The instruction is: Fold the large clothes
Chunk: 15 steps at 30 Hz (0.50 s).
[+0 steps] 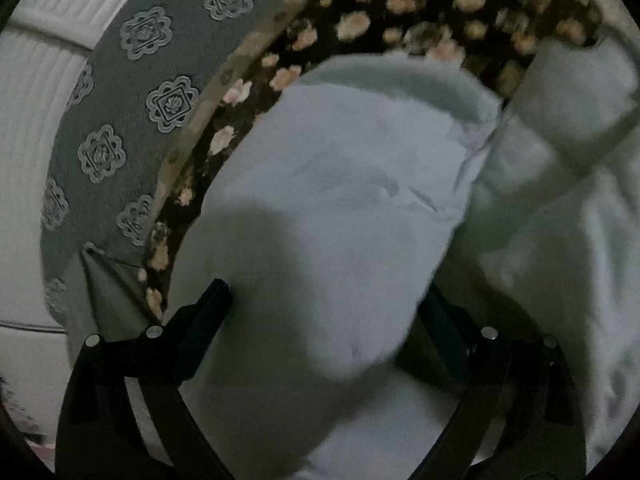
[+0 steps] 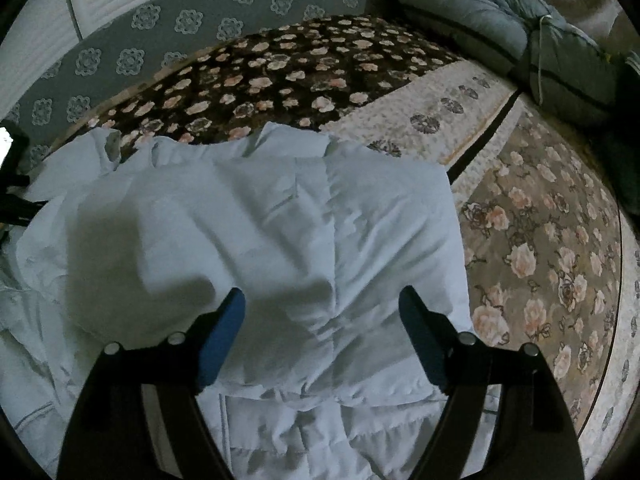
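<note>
Two handheld grippers work over a pale, white quilted garment, likely a padded jacket, spread on a bed. Left gripper: its two dark fingers stand wide apart with a thick, rounded fold of the white padded garment bulging up between them; whether the fingers actually press on the cloth cannot be told, since the right finger is partly hidden behind the fold. Right gripper: its blue-padded fingers are spread wide with nothing between them, hovering above the flat middle of the same garment. From the right wrist view the garment lies directly ahead of and beneath the fingers, its long axis running away from the tool toward the far edge, with a central seam down the middle. More crumpled white fabric trails to the left, where the dark body of the other gripper is seen at the frame edge. Under the garment is a dark brown floral blanket, with a lighter floral bedspread to the right. A grey headboard with medallion pattern stands beyond, and a folded blue-grey quilt sits at the far right corner. Judging by position, the left gripper is nearer to a raised fold and seems better placed to carry it over.
</note>
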Motion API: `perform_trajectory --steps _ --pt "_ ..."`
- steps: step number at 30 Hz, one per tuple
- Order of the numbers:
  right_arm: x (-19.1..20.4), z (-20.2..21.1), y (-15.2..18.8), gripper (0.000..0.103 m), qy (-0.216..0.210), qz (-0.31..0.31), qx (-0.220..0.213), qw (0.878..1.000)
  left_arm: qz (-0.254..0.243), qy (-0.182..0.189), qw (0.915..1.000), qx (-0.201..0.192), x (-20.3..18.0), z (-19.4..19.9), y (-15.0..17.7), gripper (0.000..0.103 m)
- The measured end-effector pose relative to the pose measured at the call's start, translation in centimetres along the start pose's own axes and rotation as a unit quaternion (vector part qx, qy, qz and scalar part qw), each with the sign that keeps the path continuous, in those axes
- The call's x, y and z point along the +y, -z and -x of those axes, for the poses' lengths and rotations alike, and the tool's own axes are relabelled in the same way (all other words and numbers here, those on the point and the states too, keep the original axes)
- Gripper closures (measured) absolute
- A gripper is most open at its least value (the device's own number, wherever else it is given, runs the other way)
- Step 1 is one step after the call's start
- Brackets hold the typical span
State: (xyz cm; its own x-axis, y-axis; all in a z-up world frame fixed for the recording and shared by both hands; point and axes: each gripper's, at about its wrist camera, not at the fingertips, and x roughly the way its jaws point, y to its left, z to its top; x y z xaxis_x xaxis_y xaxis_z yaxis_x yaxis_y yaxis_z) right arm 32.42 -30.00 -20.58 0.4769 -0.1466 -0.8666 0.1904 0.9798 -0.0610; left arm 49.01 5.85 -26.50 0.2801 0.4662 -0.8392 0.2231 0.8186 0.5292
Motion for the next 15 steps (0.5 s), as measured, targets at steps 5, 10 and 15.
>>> perform_trajectory --steps 5,10,15 --pt "0.3 -0.2 0.1 0.024 0.013 0.021 0.001 1.0 0.053 0.035 0.9978 0.018 2.2 -1.1 -1.3 0.064" --pt "-0.6 0.4 0.8 0.024 0.01 0.016 -0.005 1.0 0.145 0.092 0.9851 -0.008 7.2 1.6 -0.7 0.085" --pt "-1.8 1.1 1.4 0.024 0.003 -0.01 -0.012 1.0 0.183 0.181 0.9624 -0.088 9.0 8.3 2.3 0.087"
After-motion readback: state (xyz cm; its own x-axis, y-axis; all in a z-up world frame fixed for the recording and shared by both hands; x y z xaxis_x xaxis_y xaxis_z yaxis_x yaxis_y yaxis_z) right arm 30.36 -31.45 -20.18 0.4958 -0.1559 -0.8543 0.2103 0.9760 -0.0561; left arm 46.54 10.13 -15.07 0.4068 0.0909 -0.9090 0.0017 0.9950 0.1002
